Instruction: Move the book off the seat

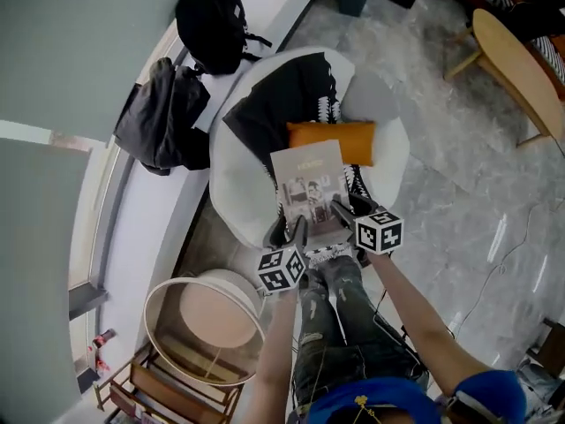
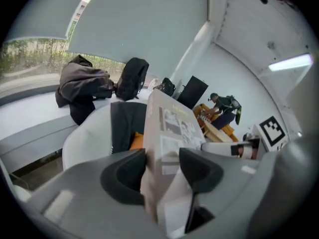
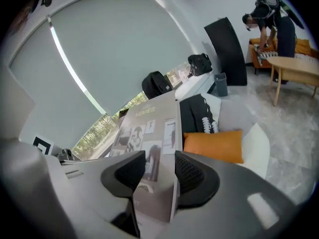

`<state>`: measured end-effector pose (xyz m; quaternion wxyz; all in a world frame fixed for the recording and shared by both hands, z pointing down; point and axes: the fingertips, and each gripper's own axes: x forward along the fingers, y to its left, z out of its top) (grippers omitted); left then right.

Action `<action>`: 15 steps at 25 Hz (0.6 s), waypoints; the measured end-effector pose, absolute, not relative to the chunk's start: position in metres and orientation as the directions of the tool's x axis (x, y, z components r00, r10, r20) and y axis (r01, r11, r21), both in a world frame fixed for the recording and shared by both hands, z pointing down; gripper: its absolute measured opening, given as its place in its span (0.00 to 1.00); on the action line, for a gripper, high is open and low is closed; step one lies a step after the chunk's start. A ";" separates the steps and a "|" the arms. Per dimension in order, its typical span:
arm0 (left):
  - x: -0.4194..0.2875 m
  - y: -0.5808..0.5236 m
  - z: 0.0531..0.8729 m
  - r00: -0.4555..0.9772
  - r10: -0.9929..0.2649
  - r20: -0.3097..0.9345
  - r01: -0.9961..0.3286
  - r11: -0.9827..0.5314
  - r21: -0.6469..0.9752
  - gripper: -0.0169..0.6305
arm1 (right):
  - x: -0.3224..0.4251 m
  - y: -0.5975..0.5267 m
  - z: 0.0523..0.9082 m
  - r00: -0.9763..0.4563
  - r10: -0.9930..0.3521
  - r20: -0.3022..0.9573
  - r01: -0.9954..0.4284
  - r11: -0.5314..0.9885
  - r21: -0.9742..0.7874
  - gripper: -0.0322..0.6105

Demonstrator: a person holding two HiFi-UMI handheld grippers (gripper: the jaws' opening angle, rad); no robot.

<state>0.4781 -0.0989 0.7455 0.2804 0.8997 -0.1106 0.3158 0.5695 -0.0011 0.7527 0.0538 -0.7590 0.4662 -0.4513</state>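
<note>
The book [image 1: 309,188], grey-covered with black-and-white photos, is held tilted over the seat of the round white chair [image 1: 231,203]. My left gripper [image 1: 297,230] is shut on its near left edge, and my right gripper [image 1: 341,212] is shut on its near right edge. In the left gripper view the book [image 2: 172,123] stands edge-on between the dark pads of that gripper [image 2: 162,166]. In the right gripper view the cover [image 3: 149,128] faces up and this gripper [image 3: 159,168] clamps its lower edge.
An orange cushion [image 1: 340,140] and a black garment [image 1: 282,104] lie on the chair. A black backpack [image 1: 212,20] and a dark jacket [image 1: 163,117] sit on the window ledge. A round side table [image 1: 207,316] stands near left, a wooden table [image 1: 521,69] far right.
</note>
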 end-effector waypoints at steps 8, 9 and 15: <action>0.456 -0.053 0.573 0.834 -0.026 0.552 -0.324 -0.831 0.451 0.35 | 0.544 0.048 0.575 0.228 -0.771 0.595 -0.704 -0.553 -0.446 0.33; 0.450 -0.045 0.557 0.838 -0.027 0.545 -0.322 -0.831 0.454 0.35 | 0.539 0.057 0.559 0.234 -0.772 0.591 -0.702 -0.555 -0.447 0.33; 0.423 -0.014 0.481 0.864 -0.052 0.501 -0.313 -0.834 0.454 0.34 | 0.513 0.087 0.479 0.283 -0.803 0.525 -0.746 -0.528 -0.406 0.33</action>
